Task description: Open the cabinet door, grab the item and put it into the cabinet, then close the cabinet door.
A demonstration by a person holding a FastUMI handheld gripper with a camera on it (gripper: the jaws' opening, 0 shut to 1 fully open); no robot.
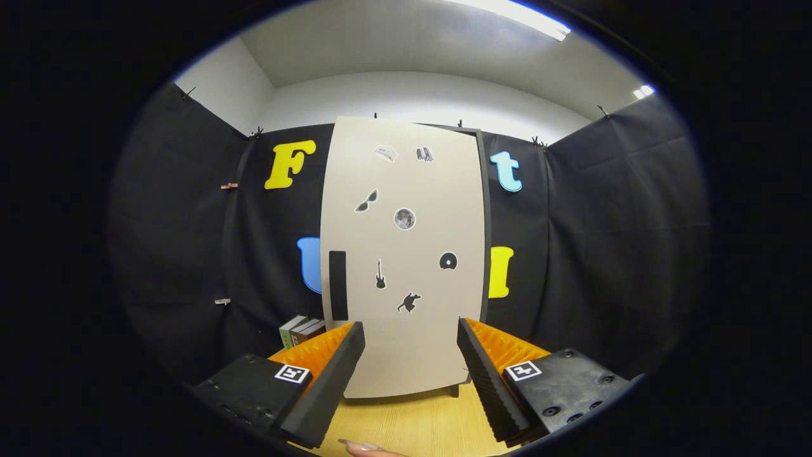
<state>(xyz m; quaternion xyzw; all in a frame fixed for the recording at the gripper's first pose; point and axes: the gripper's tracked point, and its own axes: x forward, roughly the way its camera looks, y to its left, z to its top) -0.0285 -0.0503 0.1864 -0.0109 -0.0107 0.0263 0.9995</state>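
Note:
A tall cabinet (pixel 403 254) stands upright on the wooden table, straight ahead beyond my fingers. Its pale door is shut and carries several small stickers. A dark vertical handle (pixel 338 285) runs along the door's left edge, just above and beyond my left fingertip. My gripper (pixel 411 331) is open, its fingers spread wide with nothing between them but the lower part of the door seen behind. A small stack of books (pixel 301 331) lies on the table left of the cabinet, partly hidden behind my left finger.
The light wooden table (pixel 412 425) stretches between my fingers up to the cabinet's feet. Black cloth walls close the booth on the left, back and right. A fingertip of a person's hand (pixel 365 448) shows at the table's near edge.

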